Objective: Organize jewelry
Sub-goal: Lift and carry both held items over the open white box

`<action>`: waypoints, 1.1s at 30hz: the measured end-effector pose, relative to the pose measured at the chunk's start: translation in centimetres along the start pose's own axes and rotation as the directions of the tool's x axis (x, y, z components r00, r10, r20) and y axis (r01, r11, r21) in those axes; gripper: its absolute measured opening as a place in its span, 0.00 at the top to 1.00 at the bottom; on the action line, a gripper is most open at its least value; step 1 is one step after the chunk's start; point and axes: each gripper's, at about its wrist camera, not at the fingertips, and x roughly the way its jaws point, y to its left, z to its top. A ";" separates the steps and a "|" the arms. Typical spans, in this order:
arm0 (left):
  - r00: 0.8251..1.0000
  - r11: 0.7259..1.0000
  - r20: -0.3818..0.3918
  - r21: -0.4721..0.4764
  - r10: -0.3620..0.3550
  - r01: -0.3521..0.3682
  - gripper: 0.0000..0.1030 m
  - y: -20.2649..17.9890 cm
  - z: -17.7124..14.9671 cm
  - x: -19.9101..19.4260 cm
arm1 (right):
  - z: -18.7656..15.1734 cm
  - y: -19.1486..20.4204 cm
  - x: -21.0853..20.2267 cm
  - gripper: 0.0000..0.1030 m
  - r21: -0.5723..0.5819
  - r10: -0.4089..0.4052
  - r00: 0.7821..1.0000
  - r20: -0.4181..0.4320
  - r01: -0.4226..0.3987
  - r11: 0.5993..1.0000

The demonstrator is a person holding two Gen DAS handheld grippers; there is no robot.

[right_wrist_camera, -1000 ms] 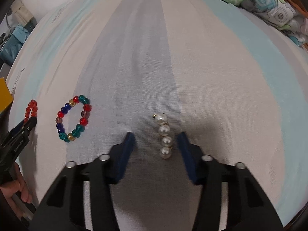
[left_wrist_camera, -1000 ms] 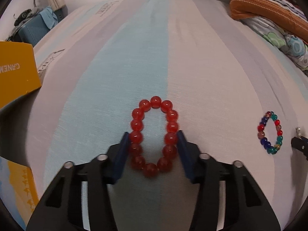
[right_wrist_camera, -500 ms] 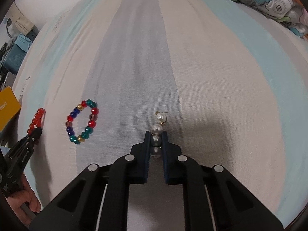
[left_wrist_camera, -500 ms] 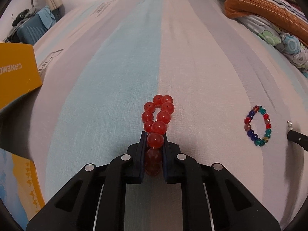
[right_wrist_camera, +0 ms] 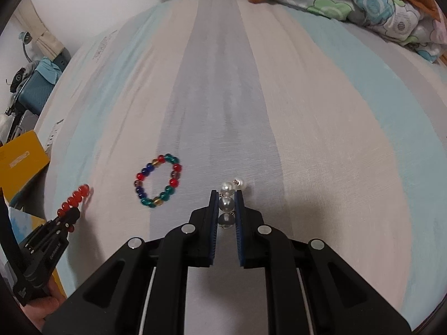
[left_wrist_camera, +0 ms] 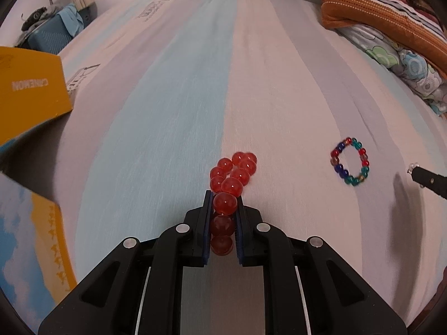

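Your left gripper [left_wrist_camera: 223,203] is pinched on the red bracelet [left_wrist_camera: 230,178]: its jaws press a few beads between the pads while the rest of the loop bunches ahead of the tips, folded flat on the sheet [left_wrist_camera: 173,111]. Your right gripper [right_wrist_camera: 226,203] is clamped on the pearl piece [right_wrist_camera: 229,195], two pearls between the pads and two more poking past the tips. Both pieces look to sit at or barely above the cloth; you cannot tell lift from these views.

So you are at the grasp step, with both holds made and the carry to come. The multicolour bracelet [right_wrist_camera: 157,180] lies loose between your two grippers, near both, untouched. The yellow box [left_wrist_camera: 30,95] sits off to your left at the bed's edge, likely where things go, though that is a guess.

Next, raise both straight up and keep the squeeze firm, since round beads can roll out of flat pads. Mind the dangling red loop as you swing left.
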 end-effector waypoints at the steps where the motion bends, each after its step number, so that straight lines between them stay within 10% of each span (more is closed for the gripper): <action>1: 1.000 1.000 -0.001 -0.002 -0.003 0.003 0.88 0.1 -0.2 -0.2 | -0.3 0.3 -0.4 0.90 -0.004 -0.004 1.000 0.009 0.004 1.000; 33: 0.995 0.997 0.081 -0.047 0.061 -0.057 0.88 10.6 -5.1 -13.7 | -7.7 9.9 -8.1 0.90 -0.166 -0.137 0.975 0.176 0.167 0.972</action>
